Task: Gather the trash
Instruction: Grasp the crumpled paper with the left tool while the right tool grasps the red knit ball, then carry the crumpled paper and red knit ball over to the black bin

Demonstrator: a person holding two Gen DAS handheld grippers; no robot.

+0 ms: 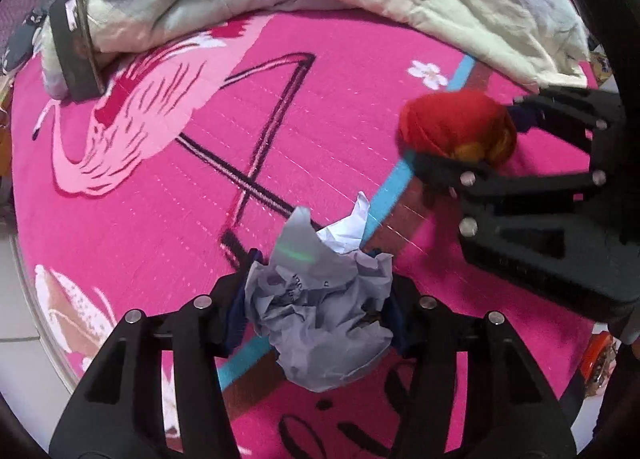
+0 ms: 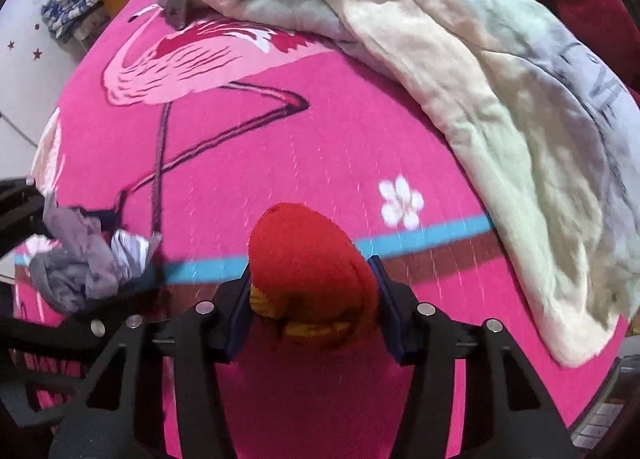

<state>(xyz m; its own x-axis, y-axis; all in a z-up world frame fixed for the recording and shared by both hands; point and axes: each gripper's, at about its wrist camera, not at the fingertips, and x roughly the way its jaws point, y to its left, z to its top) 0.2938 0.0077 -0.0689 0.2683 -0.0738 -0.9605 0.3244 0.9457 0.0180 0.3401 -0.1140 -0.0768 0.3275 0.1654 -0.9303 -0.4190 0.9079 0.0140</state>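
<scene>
a pink blanket with a flamingo on it covers the bed, and a pale quilt is heaped along its far side, leaving the near part bare where the trash lies. the right gripper reaches down over a red and yellow bundle, its jaws partly closed with the pads pressed to both sides, likely so it can be lifted off. the left gripper does the same with a ball of crumpled paper, pinched between its pads, just beside the blue stripe
</scene>
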